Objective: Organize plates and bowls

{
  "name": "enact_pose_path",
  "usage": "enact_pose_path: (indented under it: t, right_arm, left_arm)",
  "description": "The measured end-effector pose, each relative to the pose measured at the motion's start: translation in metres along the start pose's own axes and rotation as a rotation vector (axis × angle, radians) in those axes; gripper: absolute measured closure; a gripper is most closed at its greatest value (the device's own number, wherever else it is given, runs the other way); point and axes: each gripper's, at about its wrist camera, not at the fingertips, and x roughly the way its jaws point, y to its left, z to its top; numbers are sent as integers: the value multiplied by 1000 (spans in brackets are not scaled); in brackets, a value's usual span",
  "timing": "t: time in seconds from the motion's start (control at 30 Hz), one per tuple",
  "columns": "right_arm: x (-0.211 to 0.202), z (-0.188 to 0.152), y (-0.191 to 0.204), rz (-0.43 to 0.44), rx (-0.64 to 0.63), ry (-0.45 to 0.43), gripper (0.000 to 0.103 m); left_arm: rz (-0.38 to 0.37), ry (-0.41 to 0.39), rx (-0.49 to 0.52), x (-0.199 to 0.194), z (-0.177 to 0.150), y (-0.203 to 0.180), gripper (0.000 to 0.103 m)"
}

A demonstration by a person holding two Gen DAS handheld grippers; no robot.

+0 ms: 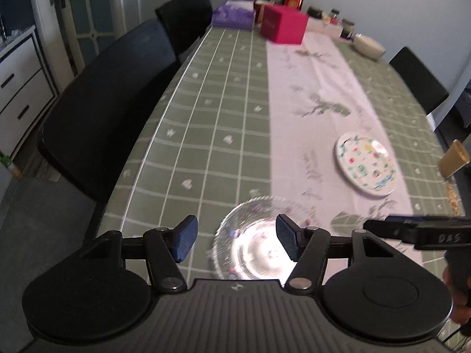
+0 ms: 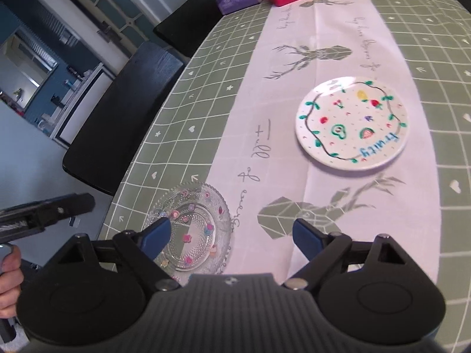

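Starting on the left side: my left gripper hangs low over the near end of the table with its blue pads spread wide and nothing between them. Right under it sits the clear pressed-glass plate with the little coloured dots, flat on the green checked tablecloth, near the table's left edge and just touching the white runner with the deer print. Looks to me like this is the approach step, lining up for a first pick, nothing lifted yet.

Moving right, the right gripper is also wide open and empty, hovering above the runner between the two plates. In its view the glass plate sits partly behind its left finger. The round white plate painted with fruit and a green vine border lies flat on the runner, well apart from the glass one, farther up and to the right.

Way at the far right end there's a stack of cream-coloured bowls by the pink box; too blurry to count them.

Next move, I reckon: drop the left jaws down over the glass plate's rim and pinch it. It's thin, slick and flat on the cloth, so getting a pad under the lip is the fiddly bit. Then it can go on the fruit plate.
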Motion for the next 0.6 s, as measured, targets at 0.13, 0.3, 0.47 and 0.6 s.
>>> enact_pose_path:
  t: [0.13, 0.3, 0.47, 0.6]
  right_arm:
    - [19, 1, 3, 52, -97, 8, 24]
    - [40, 0, -4, 123, -108, 47, 35]
    - [59, -1, -15, 161, -42, 85, 43]
    - [74, -4, -22, 186, 8, 131, 51]
  left_arm:
    - [-25, 77, 47, 19, -11, 11, 31]
    - [-92, 200, -5, 49, -21, 26, 35]
    - [-118, 265, -59, 74, -26, 38, 43]
    - [-168, 321, -140, 87, -27, 49, 52]
